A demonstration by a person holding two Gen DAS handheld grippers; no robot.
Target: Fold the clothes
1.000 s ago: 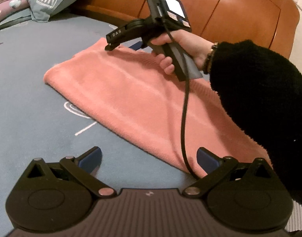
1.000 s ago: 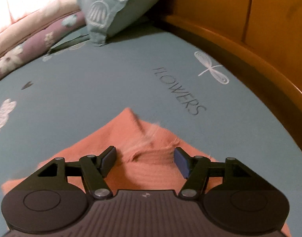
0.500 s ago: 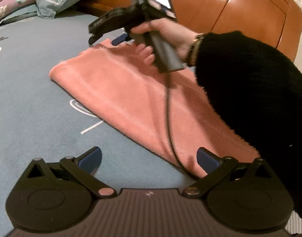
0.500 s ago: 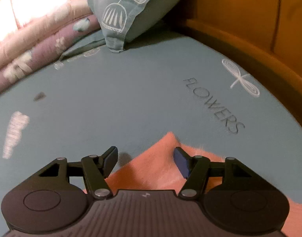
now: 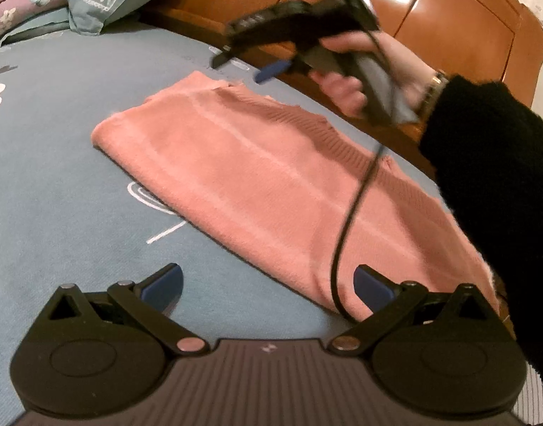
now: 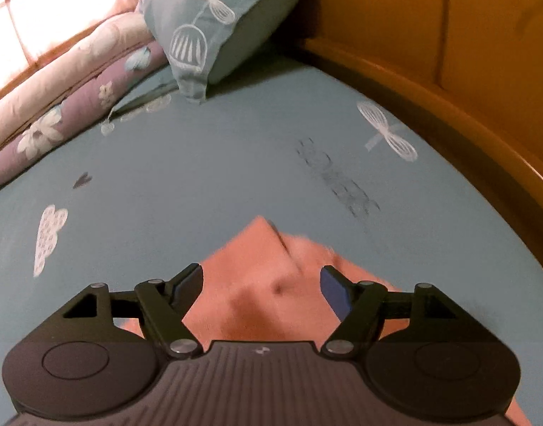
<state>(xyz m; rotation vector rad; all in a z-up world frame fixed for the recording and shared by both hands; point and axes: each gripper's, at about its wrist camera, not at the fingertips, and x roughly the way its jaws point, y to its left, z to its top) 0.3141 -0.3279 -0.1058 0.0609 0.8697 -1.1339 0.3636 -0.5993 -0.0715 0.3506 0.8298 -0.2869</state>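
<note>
A folded pink knit garment (image 5: 271, 184) lies flat on the blue bed sheet (image 5: 58, 195). My left gripper (image 5: 268, 284) is open just above the sheet, at the garment's near edge, with nothing between its fingers. In the left wrist view the right gripper (image 5: 250, 65) is held by a hand (image 5: 378, 67) in a black sleeve, lifted above the garment's far corner. Its jaws are opening and hold nothing. In the right wrist view the right gripper (image 6: 261, 284) hovers over that pink corner (image 6: 268, 273), apart from the cloth.
A wooden bed frame (image 5: 449, 28) runs along the far right side. A blue patterned pillow (image 6: 214, 32) and a rolled floral quilt (image 6: 69, 99) lie at the head of the bed. A black cable (image 5: 353, 209) hangs from the right gripper across the garment.
The right gripper let go of the garment's far corner, opened wider and rose off the cloth. The corner now lies flat. The left gripper stayed put.
</note>
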